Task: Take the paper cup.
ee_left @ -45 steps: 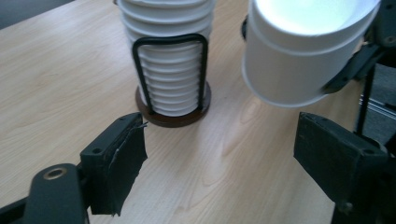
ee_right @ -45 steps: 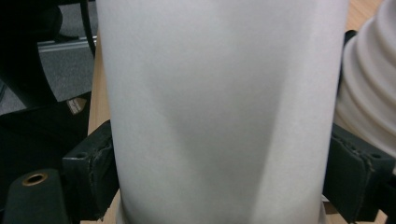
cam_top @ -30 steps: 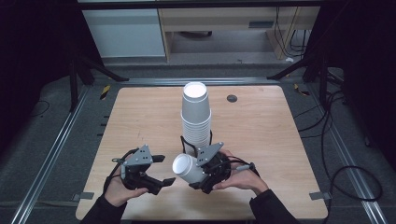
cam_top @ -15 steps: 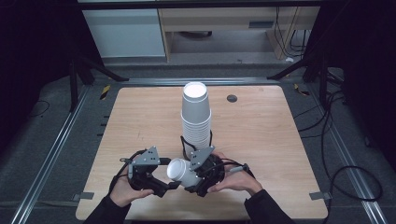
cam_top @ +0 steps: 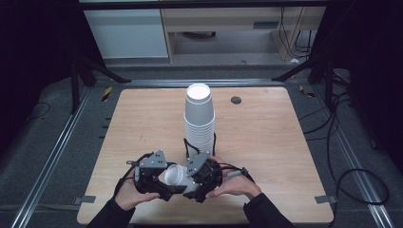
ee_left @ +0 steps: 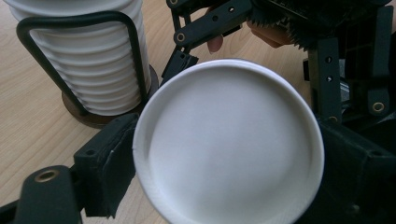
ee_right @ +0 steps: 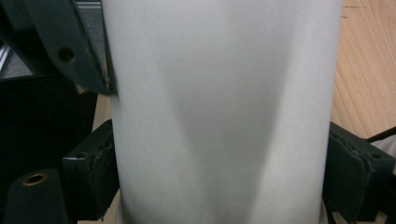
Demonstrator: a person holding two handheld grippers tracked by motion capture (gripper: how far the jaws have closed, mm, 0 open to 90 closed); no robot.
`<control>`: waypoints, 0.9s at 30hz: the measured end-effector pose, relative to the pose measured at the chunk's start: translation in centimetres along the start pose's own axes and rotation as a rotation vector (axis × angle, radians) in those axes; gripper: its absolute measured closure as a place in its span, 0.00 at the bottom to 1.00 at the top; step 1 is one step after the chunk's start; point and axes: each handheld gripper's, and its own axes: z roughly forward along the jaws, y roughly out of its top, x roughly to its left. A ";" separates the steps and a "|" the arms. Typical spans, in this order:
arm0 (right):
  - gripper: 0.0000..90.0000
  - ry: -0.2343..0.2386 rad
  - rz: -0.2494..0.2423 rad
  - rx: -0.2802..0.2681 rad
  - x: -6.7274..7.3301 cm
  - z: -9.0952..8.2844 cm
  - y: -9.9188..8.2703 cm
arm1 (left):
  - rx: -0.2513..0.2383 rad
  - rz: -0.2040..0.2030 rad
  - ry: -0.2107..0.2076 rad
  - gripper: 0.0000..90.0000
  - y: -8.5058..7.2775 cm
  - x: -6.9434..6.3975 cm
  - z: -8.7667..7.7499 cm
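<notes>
Right gripper view puts the cup (ee_right: 224, 112) right up at the lens: your right gripper (ee_right: 224, 177) has its jaws closed on the white paper wall, pads pressing either side low on the body. Left gripper view looks straight into the cup's mouth (ee_left: 229, 144), and the left gripper (ee_left: 224, 163) has a pad at each side of the rim; they seem to touch it, but you cannot tell from here whether they actually clamp. Treat it as very light, thin-walled, easily crushed; the rolled rim and base are the stiff parts, the mid-wall will buckle, and smooth paper may slip on a loose grip. Take it near the rim or base with gentle pressure. High view shows the cup (cam_top: 177, 175) lying sideways between both grippers, just above the near edge of the table (cam_top: 266, 142), mouth toward the left gripper (cam_top: 159, 183), right gripper (cam_top: 197, 178) behind it. Just beyond stands the tall cup stack (cam_top: 199, 121) in its black wire holder (cam_top: 187, 145). Wood top is flat, bare, with a dark grommet (cam_top: 235, 99) far back. Room is dark: cabinets, cables on the floor (cam_top: 351, 156).
</notes>
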 end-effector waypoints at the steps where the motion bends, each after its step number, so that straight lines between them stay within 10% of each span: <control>1: 0.14 -0.001 0.006 0.003 0.1 0.1 0.1 | 0.005 0.002 -0.001 0.16 0.0 0.0 0.1; 27: 0.13 0.003 -0.004 0.001 0.0 0.2 0.3 | 0.012 -0.013 -0.014 0.22 0.2 -0.2 0.0</control>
